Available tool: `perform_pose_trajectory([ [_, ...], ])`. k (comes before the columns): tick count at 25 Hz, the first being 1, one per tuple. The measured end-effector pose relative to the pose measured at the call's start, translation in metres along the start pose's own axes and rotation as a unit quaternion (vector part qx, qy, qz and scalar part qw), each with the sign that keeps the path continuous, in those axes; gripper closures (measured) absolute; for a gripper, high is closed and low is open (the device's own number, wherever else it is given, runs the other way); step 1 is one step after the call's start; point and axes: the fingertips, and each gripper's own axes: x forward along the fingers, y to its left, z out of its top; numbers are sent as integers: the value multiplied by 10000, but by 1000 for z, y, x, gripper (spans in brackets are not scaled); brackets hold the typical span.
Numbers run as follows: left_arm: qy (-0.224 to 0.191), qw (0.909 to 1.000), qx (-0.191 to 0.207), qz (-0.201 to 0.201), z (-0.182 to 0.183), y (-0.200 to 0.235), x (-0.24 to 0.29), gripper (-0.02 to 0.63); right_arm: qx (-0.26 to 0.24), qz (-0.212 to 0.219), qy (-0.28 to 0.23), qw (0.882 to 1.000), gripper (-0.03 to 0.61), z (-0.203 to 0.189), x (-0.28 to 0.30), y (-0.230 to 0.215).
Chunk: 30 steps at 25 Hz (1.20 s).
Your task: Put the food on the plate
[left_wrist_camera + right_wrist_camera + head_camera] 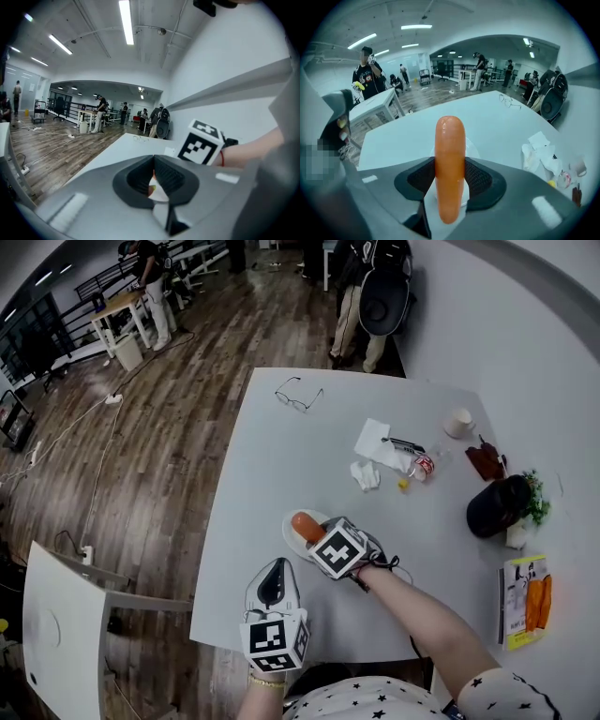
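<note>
**Item 1: right tongs** (450, 177). Clamped on the sausage (450, 159), one ribbed pad pressing each flank. In the right gripper view the sausage's long axis runs 6 to 12 o'clock. It lies along the tongs' own line rather than across it, and most of its length stands proud beyond the tips. In the head view these tongs (317, 532) lie at 10 o'clock of their marker cube (337, 549).

**Item 2: sausage** (305, 524). Orange and glossy, held over the plate. Whether its far end touches the plate cannot be told.

**Item 3: plate** (287, 532). White and small, directly beneath and beyond the right tongs. Its rim (471, 151) shows to either side of the sausage, at 3 and 9 o'clock. Judgement: the drop point lies straight ahead, so laying the sausage flat would call for tipping the long axis down, not for sideways travel.

**Item 4: left tongs** (273, 582). Tips together, gripping nothing. They lie at 7 o'clock of the plate, near it but apart, and point toward 12. Through the slit behind its tips (153, 174) a sliver of plate shows. The right hand is plainly the nearer to the work.

**Item 5: bench** (281, 456). White. Spectacles (298, 397) lie at 12 o'clock and crumpled tissues (366, 474) at 1 o'clock, both well apart from the plate.
</note>
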Motion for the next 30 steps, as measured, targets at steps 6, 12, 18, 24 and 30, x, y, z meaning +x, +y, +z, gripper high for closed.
perform_pose_trajectory([
  [6, 88, 9999, -20, 86, -4, 8, 1, 606, -333, 233, 948, 9947, 383, -5, 44, -4],
  [12, 119, 9998, -1, 150, -6, 11, -6, 606, -431, 168, 1186, 9919, 382, -1, 60, -6],
  [18, 94, 9998, -4, 183, -5, 12, -14, 606, -378, 79, 1017, 9941, 377, 0, 60, -6],
  [24, 31, 9999, 33, 158, 1, 8, -18, 606, -293, -359, -65, 9989, 324, 2, 36, -11],
  [30, -35, 10000, 56, 47, 5, -3, -24, 606, 614, -321, -1621, 9843, 357, 4, -50, 14],
])
